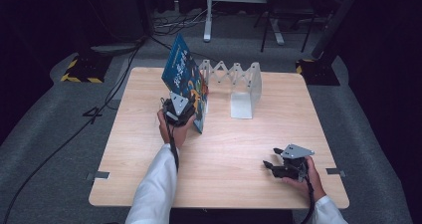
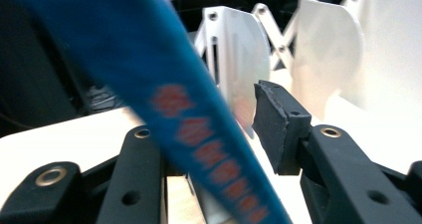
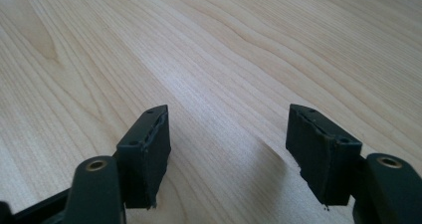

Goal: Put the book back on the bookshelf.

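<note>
The thin blue picture book (image 1: 185, 82) leans tilted against the white folding metal book rack (image 1: 238, 84), not yet slotted upright. The left gripper (image 1: 180, 107) has its jaws apart around the book; the right gripper (image 1: 278, 165) rests with its jaws apart and empty on the worktop (image 1: 224, 149).

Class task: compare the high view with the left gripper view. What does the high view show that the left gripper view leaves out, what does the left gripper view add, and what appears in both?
High view alone: the whole wooden table, the book's illustrated blue cover as it stands tilted beside the rack, both of the person's hands, and the right gripper low over the table near its right front.

Left gripper view alone: the book's blue spine with red lettering running slantwise between the left gripper's fingers, with a gap on the right.

Both: the book, the white expanding book rack and the left gripper.
</note>
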A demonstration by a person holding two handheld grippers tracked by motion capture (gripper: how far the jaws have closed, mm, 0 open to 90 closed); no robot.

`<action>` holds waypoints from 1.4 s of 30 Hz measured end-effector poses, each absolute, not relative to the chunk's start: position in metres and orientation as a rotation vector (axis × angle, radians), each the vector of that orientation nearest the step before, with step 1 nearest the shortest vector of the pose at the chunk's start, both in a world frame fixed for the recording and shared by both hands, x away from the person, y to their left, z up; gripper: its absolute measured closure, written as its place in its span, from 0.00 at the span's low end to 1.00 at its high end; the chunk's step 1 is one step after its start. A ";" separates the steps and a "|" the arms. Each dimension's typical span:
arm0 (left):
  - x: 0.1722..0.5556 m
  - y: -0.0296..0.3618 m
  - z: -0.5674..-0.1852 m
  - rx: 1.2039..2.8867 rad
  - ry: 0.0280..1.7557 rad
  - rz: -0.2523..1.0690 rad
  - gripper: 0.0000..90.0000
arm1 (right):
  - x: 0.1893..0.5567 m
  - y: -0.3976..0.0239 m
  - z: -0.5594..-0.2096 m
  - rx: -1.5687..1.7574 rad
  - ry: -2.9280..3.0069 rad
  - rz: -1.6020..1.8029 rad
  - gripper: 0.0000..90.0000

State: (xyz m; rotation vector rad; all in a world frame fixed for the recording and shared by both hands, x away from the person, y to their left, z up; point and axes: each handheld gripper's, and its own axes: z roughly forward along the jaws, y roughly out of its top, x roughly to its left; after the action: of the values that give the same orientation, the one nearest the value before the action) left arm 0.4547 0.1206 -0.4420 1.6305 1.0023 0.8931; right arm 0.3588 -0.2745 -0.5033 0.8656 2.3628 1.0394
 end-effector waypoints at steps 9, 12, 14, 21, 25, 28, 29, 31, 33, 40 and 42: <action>0.453 0.131 -0.446 1.650 1.019 0.837 0.65 | 0.360 -0.275 -0.504 0.881 2.375 1.057 0.38; 0.456 0.130 -0.446 1.633 1.052 0.876 0.69 | 0.361 -0.276 -0.504 0.892 2.380 1.060 0.38; 0.458 0.129 -0.446 1.624 1.072 0.893 0.71 | 0.361 -0.276 -0.504 0.894 2.382 1.063 0.38; 0.462 0.125 -0.446 1.641 1.083 0.924 0.71 | 0.361 -0.276 -0.504 0.899 2.386 1.065 0.37; 0.460 0.126 -0.446 1.646 1.056 0.897 0.63 | 0.361 -0.276 -0.504 0.899 2.386 1.066 0.37; 0.459 0.127 -0.446 1.650 1.050 0.888 0.60 | 0.361 -0.276 -0.504 0.900 2.387 1.066 0.37; 0.459 0.127 -0.445 1.658 1.047 0.890 0.60 | 0.361 -0.276 -0.504 0.899 2.386 1.065 0.37; 0.458 0.128 -0.444 1.666 1.039 0.887 0.58 | 0.361 -0.276 -0.504 0.900 2.385 1.066 0.36; 0.457 0.129 -0.443 1.669 1.033 0.873 0.57 | 0.361 -0.276 -0.504 0.901 2.386 1.065 0.36; 0.454 0.139 -0.438 1.720 1.017 0.839 0.52 | 0.362 -0.276 -0.504 0.909 2.384 1.062 0.35; 0.454 0.142 -0.438 1.721 1.022 0.824 0.50 | 0.362 -0.276 -0.504 0.910 2.383 1.062 0.34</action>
State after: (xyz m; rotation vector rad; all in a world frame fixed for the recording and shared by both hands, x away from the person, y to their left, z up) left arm 0.4537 0.1418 -0.4376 1.7207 1.0221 0.8239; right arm 0.3622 -0.2758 -0.5039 0.9105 2.3834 1.0621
